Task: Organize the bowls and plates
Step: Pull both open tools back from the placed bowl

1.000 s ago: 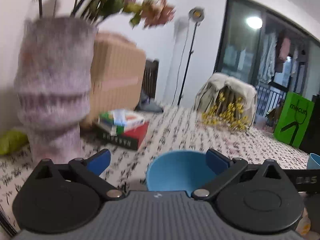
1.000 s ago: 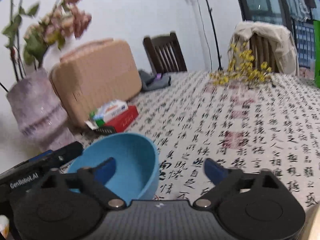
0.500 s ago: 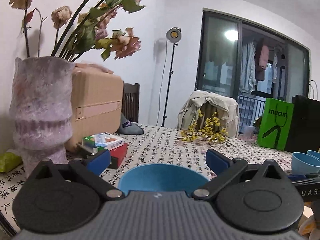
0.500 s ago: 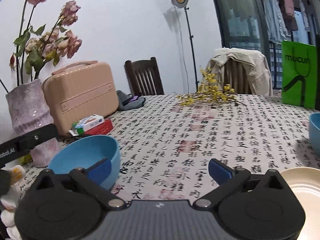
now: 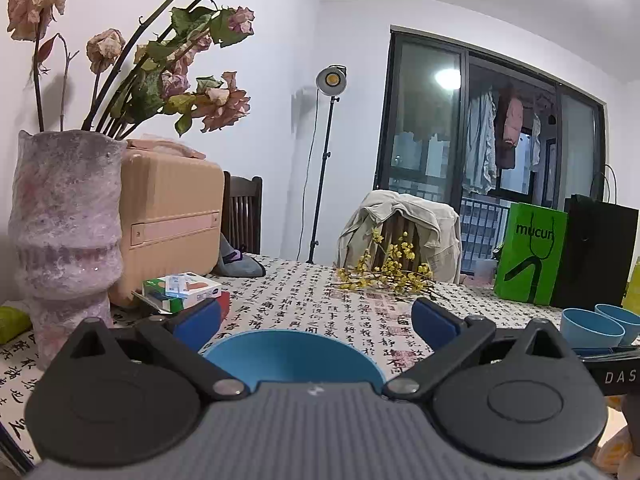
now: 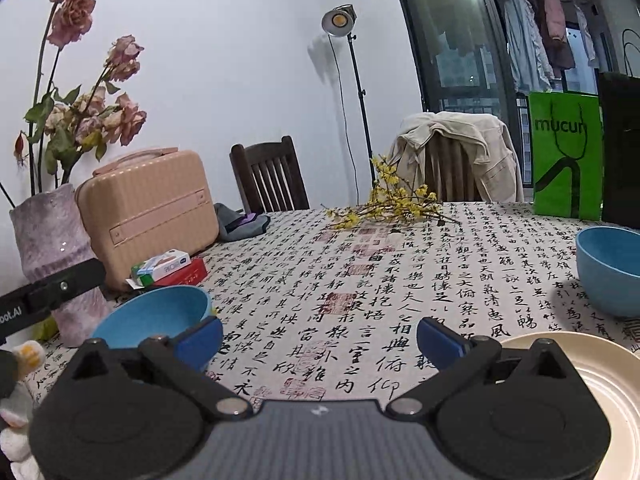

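A blue bowl (image 5: 292,354) stands on the calligraphy-print tablecloth just in front of my left gripper (image 5: 316,318), which is open; the bowl lies low between the fingers and neither pad touches it. The same bowl (image 6: 156,316) shows at the left of the right wrist view, beside my right gripper's left fingertip (image 6: 200,338). My right gripper (image 6: 320,334) is open over bare cloth with nothing in it. Another blue bowl (image 6: 608,268) sits at the right, and a cream plate (image 6: 580,360) lies at the lower right. Two blue bowls (image 5: 592,328) stand together at the far right of the left wrist view.
A mottled pink vase (image 5: 64,224) of dried roses and a peach case (image 5: 172,216) stand at the left, with stacked boxes (image 5: 184,288) in front. A yellow flower branch (image 6: 384,204) lies mid-table. A green bag (image 6: 566,156) and a black bag (image 6: 622,148) stand at the far right.
Both views have levelled upward and drawn back from the bowl. The right gripper has shifted right, bringing the cream plate and the right-hand blue bowl into view. Both grippers have stayed open.
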Demonstrator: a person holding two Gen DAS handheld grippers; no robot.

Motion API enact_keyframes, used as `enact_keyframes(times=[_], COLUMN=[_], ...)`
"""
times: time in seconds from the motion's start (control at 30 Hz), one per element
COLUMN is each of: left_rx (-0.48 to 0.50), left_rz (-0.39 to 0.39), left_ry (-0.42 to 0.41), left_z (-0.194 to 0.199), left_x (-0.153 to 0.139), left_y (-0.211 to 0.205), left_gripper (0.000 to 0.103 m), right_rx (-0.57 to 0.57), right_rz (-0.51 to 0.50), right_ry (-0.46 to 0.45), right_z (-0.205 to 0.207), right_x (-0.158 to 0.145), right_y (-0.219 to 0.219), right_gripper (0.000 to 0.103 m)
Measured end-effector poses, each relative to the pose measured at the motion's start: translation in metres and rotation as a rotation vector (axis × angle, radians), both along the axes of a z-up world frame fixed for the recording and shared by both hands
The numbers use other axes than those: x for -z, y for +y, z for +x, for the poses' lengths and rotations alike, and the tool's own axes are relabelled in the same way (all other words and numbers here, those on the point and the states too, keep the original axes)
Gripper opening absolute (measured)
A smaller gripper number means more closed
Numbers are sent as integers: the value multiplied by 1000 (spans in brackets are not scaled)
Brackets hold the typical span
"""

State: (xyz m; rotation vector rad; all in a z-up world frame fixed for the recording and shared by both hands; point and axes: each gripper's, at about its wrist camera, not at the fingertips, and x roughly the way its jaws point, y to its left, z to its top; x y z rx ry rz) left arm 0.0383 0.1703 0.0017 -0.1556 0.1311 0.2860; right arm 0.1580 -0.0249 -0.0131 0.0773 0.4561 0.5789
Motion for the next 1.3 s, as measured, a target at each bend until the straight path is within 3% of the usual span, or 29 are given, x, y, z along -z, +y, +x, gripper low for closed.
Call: enact_keyframes(times=[0.13,0.53,0.83,1.3], left_rx=[-8,16,39,125], left_rz=[-14,-59,-77,-69], left_ry=[-12,4,-28,-37], left_z=[2,18,29,58], left_x=[2,13,10,6], left_y=[2,12,7,-25], left_gripper=[103,103,103,103], right_rx=[15,45,171,344], right_rz=[30,-40,-83,-156], right_ry=[-23,-103,-168,-154], right_z=[-2,-14,-20,-6], right_x=[1,0,-10,-6], right_y=[-5,-11,-51,-131], right_gripper=[103,103,103,103])
